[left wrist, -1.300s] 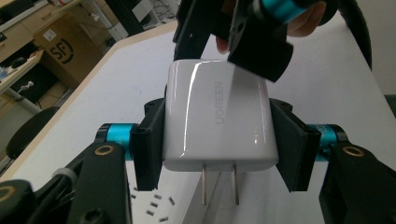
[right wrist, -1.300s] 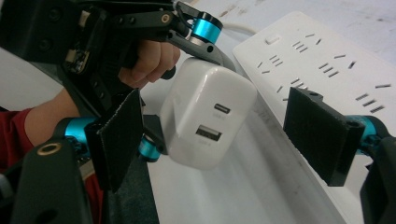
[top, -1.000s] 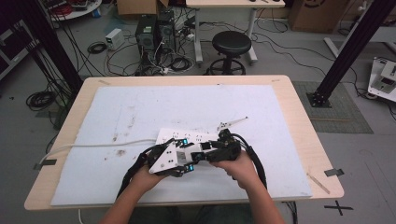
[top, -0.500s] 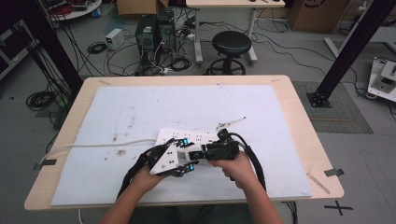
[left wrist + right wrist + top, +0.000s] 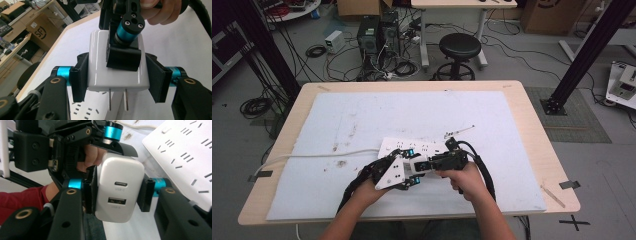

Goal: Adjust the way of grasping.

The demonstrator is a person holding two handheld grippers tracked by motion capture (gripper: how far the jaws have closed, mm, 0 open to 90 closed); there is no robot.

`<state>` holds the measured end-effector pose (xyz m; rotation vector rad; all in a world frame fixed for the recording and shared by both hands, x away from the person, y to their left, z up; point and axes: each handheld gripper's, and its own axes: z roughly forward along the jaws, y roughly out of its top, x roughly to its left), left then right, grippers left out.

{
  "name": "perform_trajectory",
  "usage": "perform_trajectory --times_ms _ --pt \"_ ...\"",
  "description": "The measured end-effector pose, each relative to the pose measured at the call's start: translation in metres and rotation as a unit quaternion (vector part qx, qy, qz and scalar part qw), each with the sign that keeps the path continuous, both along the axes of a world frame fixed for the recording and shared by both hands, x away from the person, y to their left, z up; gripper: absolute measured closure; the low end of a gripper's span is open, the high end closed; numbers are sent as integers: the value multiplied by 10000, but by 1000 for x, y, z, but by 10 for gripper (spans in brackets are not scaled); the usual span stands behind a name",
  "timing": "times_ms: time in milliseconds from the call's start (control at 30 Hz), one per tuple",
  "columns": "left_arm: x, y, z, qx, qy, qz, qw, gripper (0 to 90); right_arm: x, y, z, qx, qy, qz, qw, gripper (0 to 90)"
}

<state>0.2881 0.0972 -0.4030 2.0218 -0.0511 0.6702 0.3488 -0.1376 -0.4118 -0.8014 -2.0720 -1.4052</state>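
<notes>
while both grippers clamp it, charger [image 5: 117,62] hangs above power strip [image 5: 90,112].

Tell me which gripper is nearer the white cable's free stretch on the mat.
Left. The left gripper sits just right of where the cable runs in; the right gripper lies farther right, both clamped on the charger.

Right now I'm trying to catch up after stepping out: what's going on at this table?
A person is working at the table with a gripper in each hand. Both the left gripper and the right gripper are clamped on one white USB charger, its two prongs bare and pointing down. It is held just above a white power strip lying on the white mat, not plugged in yet.
</notes>
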Motion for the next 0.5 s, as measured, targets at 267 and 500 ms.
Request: perform_trajectory --times_ms 267,500 --pt "2 4 4 -160 247 219 9993 207 1 -10 6 36 -144 -241 9996 636" --pt "3 13 12 -417 358 289 9981 187 -1 -18 12 -69 -387 -420 9983 636"
